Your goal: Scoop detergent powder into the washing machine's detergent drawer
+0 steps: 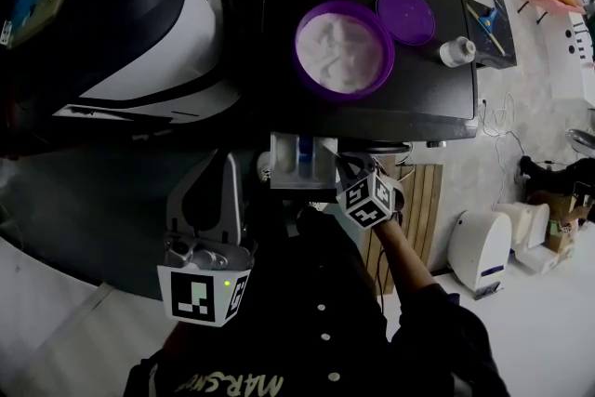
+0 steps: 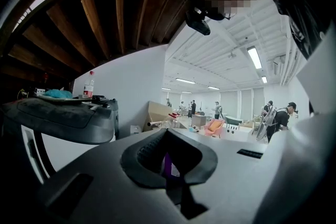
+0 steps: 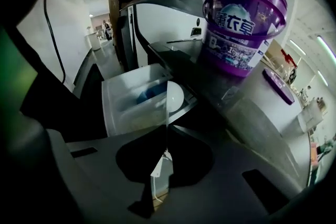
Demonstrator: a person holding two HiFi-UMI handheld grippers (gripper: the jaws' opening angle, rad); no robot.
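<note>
Washer top point(image 1: 279, 14) bears tub point(image 1: 344, 46); right gripper point(image 3: 167, 131), arm outstretched, clamps scoop point(image 3: 175, 97) over drawer point(image 3: 123, 105); left gripper point(image 2: 168, 161) closed near torso.

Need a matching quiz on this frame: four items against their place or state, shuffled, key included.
Things:
1. purple tub
2. purple lid
3. detergent drawer
4. scoop

States:
A. clamped in the right gripper
B. pulled out
C. open, white powder inside
D. lying flat on the washing machine top, beside the tub

Pairs: 1-C, 2-D, 3-B, 4-A
</note>
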